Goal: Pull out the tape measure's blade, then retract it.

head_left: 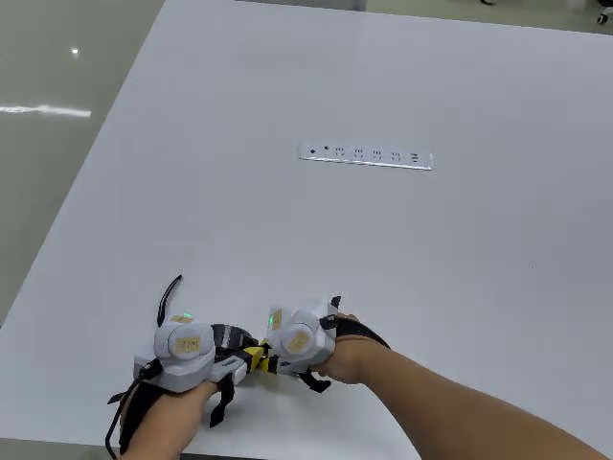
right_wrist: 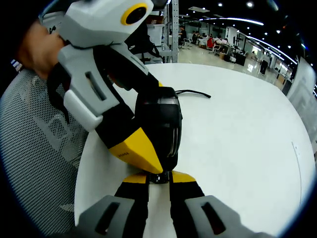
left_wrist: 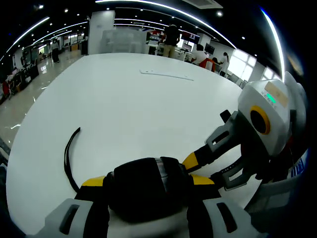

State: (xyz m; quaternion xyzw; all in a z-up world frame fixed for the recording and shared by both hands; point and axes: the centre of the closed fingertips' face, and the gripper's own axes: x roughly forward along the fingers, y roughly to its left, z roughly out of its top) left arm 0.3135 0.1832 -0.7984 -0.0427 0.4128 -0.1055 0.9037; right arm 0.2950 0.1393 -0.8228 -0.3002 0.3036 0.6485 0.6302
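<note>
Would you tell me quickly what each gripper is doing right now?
Left gripper: closed on the tape measure.
Right gripper: closed on the blade tip.

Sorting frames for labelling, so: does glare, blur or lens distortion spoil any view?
Head view: sharp, evenly lit, mild glare on the floor. Left gripper view: fisheye curves the table; the tape measure looms close. Right gripper view: same curving, bright ceiling lights.
</note>
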